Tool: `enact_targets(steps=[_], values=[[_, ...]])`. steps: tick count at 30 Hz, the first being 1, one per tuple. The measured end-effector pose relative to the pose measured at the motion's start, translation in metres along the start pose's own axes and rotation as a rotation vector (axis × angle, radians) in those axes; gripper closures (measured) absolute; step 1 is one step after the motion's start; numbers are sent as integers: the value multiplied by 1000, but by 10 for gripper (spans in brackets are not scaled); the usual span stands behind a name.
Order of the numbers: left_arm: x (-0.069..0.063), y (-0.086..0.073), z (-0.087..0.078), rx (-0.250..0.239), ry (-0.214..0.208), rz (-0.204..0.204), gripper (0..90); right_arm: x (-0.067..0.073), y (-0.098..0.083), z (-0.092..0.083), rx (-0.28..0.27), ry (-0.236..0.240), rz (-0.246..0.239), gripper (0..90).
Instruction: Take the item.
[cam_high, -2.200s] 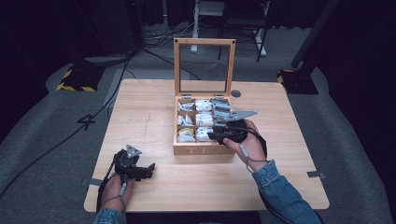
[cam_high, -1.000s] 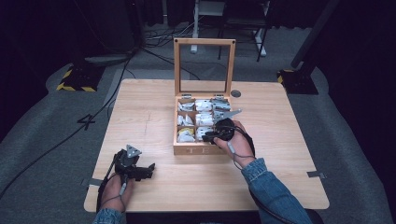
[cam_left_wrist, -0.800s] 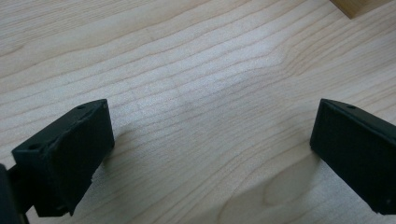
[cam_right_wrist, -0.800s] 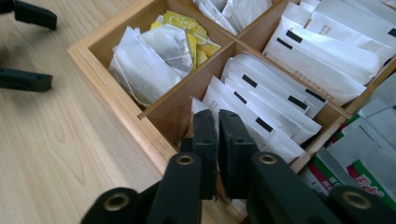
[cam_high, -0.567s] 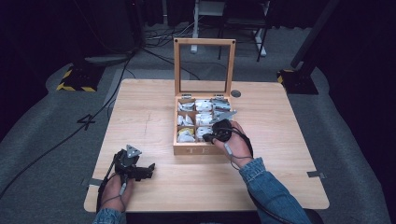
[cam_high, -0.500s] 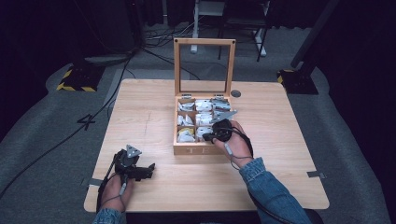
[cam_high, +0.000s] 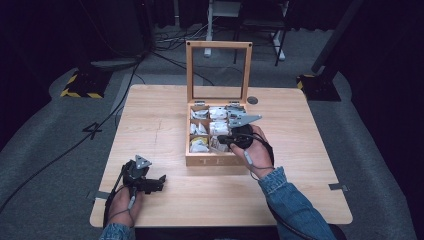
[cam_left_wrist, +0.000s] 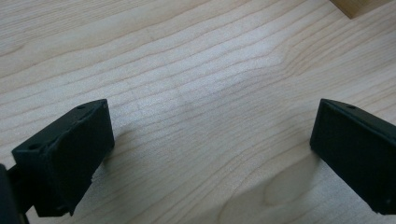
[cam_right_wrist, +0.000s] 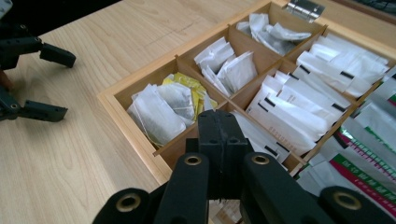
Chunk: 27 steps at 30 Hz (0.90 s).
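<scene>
A wooden tea box (cam_high: 212, 161) stands mid-table with its glass lid (cam_high: 218, 44) upright. Its compartments hold white tea bags (cam_right_wrist: 161, 109), a yellow one (cam_right_wrist: 189, 88) and flat white packets (cam_right_wrist: 294, 112). My right gripper (cam_high: 222, 140) hovers over the box's front row, jaws shut tight (cam_right_wrist: 219, 126) with nothing visible between them. A hand in a denim sleeve holds it. My left gripper (cam_high: 161, 181) rests on the table at the front left, open wide (cam_left_wrist: 212, 140) over bare wood. It also appears at the left edge of the right gripper view (cam_right_wrist: 65, 86).
The wooden table (cam_high: 165, 115) stretches bare to the left of the box. A small round dark disc (cam_high: 252, 100) lies behind the box to the right. Green and red printed packets (cam_right_wrist: 369, 154) fill the box's right column. Cables run over the grey floor beyond.
My right gripper has moved leftward from the box's right side to above its front compartments. The left gripper has stayed put and open.
</scene>
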<state>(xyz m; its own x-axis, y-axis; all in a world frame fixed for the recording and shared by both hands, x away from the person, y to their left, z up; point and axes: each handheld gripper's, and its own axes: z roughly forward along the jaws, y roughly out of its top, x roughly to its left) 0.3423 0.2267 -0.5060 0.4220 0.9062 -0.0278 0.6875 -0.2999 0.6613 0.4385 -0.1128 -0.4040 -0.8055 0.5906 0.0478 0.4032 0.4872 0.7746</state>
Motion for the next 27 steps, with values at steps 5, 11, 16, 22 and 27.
enact_targets(steps=[5, 11, 16, 22, 27], values=[[0, 0, 0, 0, 0, 0, 0, 0, 4, -8, -37, -8, -2, 900], [0, 0, 0, 0, 0, 0, 0, 1, 7, -14, -66, -12, -3, 900], [0, 0, 0, 0, 0, 0, 0, 1, 9, -22, -90, -13, -3, 900], [0, 0, 0, 0, 0, 0, 0, -1, 9, -31, -115, -20, -5, 900], [0, 0, 0, 0, 0, 0, 0, -2, 8, -42, -142, -24, -3, 900]])
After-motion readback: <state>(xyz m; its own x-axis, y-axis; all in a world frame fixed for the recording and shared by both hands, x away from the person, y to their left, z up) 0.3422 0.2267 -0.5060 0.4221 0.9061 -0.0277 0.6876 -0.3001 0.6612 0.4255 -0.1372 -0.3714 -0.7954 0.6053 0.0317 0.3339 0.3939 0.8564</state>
